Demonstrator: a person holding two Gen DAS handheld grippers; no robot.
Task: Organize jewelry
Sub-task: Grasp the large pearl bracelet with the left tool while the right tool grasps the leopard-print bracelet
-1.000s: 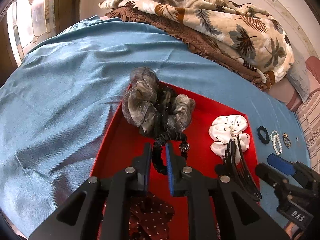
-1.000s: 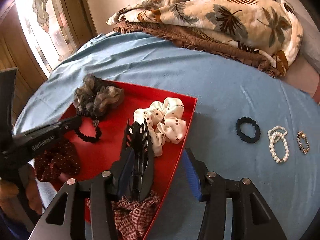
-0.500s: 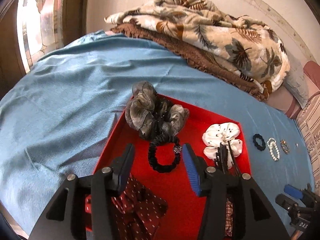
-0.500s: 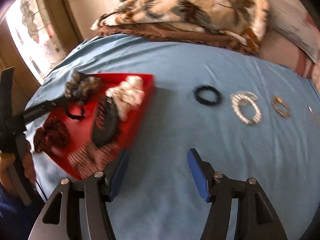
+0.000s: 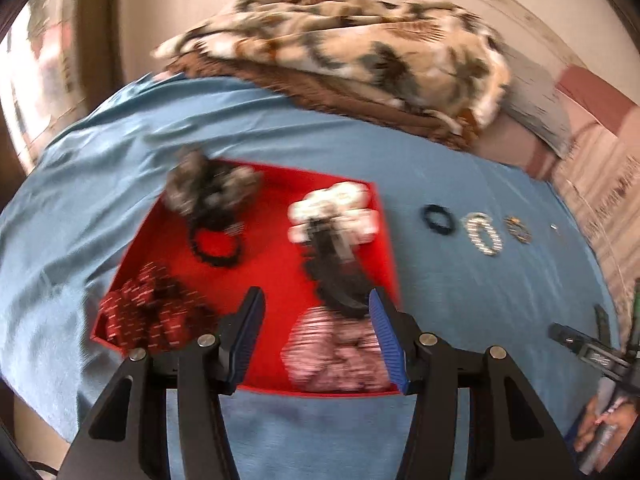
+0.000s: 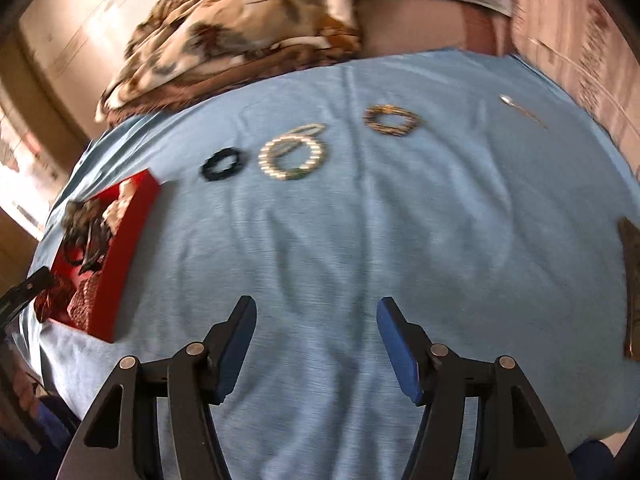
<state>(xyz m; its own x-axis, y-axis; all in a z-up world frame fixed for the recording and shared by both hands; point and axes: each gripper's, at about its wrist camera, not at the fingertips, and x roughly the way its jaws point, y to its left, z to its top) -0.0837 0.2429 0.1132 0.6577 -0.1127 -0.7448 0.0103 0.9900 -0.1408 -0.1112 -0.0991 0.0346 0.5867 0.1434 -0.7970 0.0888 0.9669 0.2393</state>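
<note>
I can read no text, label, brand or number in either view from where I sit. At the lower right of the left wrist view, the right gripper (image 5: 592, 350) carries a small pale marking on its black body, but motion blur smears it past reading. At the left edge of the right wrist view, the left gripper (image 6: 26, 286) shows only a dark blurred bar with no letters I can make out.
</note>
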